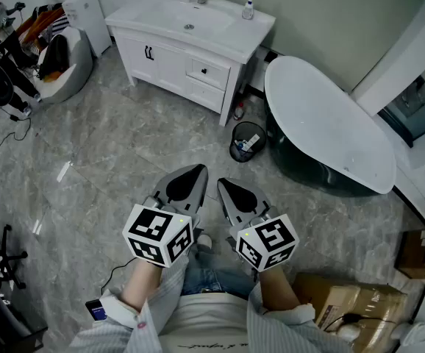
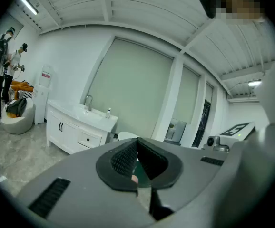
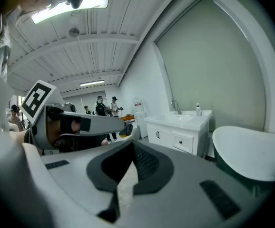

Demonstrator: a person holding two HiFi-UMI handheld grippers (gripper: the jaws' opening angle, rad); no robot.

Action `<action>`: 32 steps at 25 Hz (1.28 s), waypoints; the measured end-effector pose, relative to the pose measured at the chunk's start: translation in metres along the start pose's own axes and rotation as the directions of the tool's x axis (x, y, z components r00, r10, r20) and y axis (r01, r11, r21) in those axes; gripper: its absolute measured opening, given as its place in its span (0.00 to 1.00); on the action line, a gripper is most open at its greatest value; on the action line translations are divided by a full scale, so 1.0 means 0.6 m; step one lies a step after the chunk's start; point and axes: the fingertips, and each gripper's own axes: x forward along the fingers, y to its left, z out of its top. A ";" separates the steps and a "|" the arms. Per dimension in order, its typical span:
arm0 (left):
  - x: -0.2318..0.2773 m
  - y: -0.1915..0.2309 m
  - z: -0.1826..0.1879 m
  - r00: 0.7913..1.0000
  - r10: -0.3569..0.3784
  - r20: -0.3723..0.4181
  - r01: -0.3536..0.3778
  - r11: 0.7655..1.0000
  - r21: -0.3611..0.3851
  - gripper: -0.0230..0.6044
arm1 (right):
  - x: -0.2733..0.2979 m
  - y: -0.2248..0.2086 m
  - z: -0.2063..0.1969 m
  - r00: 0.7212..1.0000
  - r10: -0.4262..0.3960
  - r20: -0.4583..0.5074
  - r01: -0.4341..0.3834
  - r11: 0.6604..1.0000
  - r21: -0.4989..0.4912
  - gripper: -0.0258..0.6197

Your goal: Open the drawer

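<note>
Your left gripper (image 1: 186,183): jaws pressed together, nothing held. Far ahead, the drawer (image 1: 207,71) sits closed in the right half of the white vanity (image 1: 167,63), well apart from both grippers. Your right gripper (image 1: 232,192): jaws together too, empty. Bin (image 1: 247,140) and bathtub (image 1: 330,131) far right.

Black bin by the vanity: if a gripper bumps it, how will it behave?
Probably light: the bin looks like thin mesh with only a few scraps inside. It would likely slide on the glossy floor rather than resist. Its height is hard to judge from above, so it might tip.
</note>
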 end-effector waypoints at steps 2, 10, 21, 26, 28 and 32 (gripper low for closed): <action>-0.002 -0.009 -0.003 1.000 -0.001 0.000 0.001 1.000 0.005 0.06 | -0.008 -0.002 -0.001 1.000 -0.005 0.007 0.005 1.000 0.005 0.04; -0.008 -0.022 -0.011 1.000 0.006 -0.009 -0.006 1.000 0.014 0.06 | -0.020 -0.007 -0.004 1.000 -0.010 0.015 0.010 1.000 0.022 0.04; 0.000 0.051 0.010 0.998 0.053 0.013 -0.053 0.999 0.003 0.06 | 0.054 -0.009 0.003 1.000 0.030 -0.010 -0.029 0.999 0.022 0.04; 0.024 0.117 0.031 0.999 0.045 0.017 -0.045 0.999 0.001 0.06 | 0.122 -0.018 0.015 1.000 0.016 -0.013 -0.016 1.000 0.020 0.04; 0.038 0.146 0.044 0.999 0.036 0.012 -0.036 0.999 0.002 0.06 | 0.152 -0.023 0.022 1.000 0.006 -0.016 -0.005 1.000 0.027 0.04; 0.069 0.209 0.077 1.000 0.025 -0.003 -0.025 1.000 0.010 0.06 | 0.215 -0.038 0.045 1.000 -0.017 -0.022 0.018 0.999 0.043 0.04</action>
